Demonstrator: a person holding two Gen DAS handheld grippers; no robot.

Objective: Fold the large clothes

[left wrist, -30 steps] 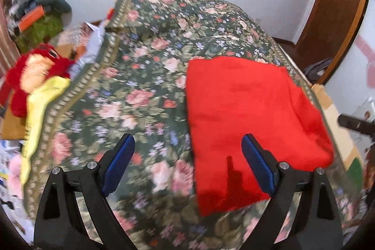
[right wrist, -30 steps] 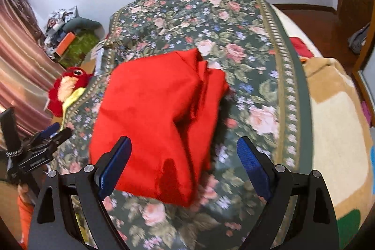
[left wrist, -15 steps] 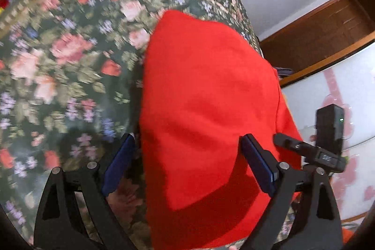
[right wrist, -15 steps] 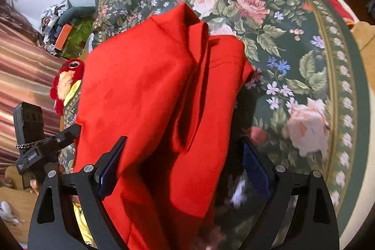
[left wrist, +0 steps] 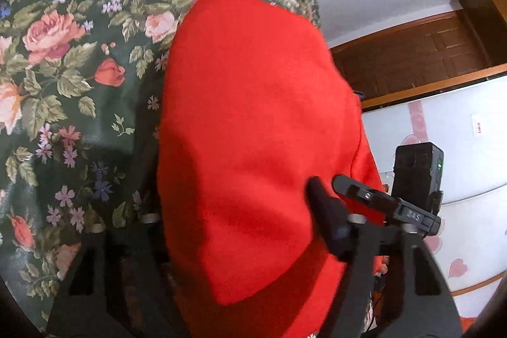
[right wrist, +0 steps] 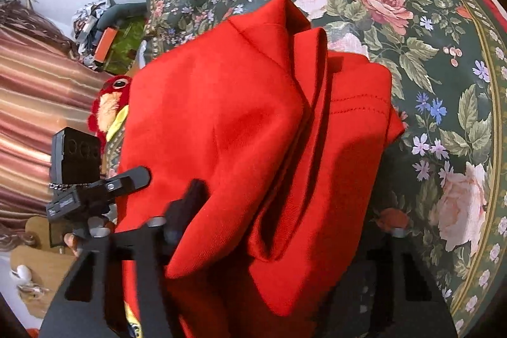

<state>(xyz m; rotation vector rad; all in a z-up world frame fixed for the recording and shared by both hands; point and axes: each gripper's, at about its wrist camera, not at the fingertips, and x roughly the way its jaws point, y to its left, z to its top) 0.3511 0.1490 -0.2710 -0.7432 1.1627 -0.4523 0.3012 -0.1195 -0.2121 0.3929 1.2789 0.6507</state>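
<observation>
On the bed's floral bedspread (left wrist: 73, 59), the folded red garment (left wrist: 253, 122) is lying w/ its near edges draping over both tools. Left tool (left wrist: 240, 230) is sitting spread around the cloth, one finger (left wrist: 329, 220) showing, the other under the fabric. Right tool (right wrist: 279, 230) is also spread, cloth bunching btwn its fingers; a red plush toy (right wrist: 109, 106) is sitting beside the bed.

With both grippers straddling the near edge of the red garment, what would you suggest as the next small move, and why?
Probably shut both grippers on the near edge. In each wrist view the red garment lies between the fingers of the left gripper and the right gripper, the jaws look open, and the cloth rests folded on the floral bedspread. A firm pinch should come before any lift.
</observation>
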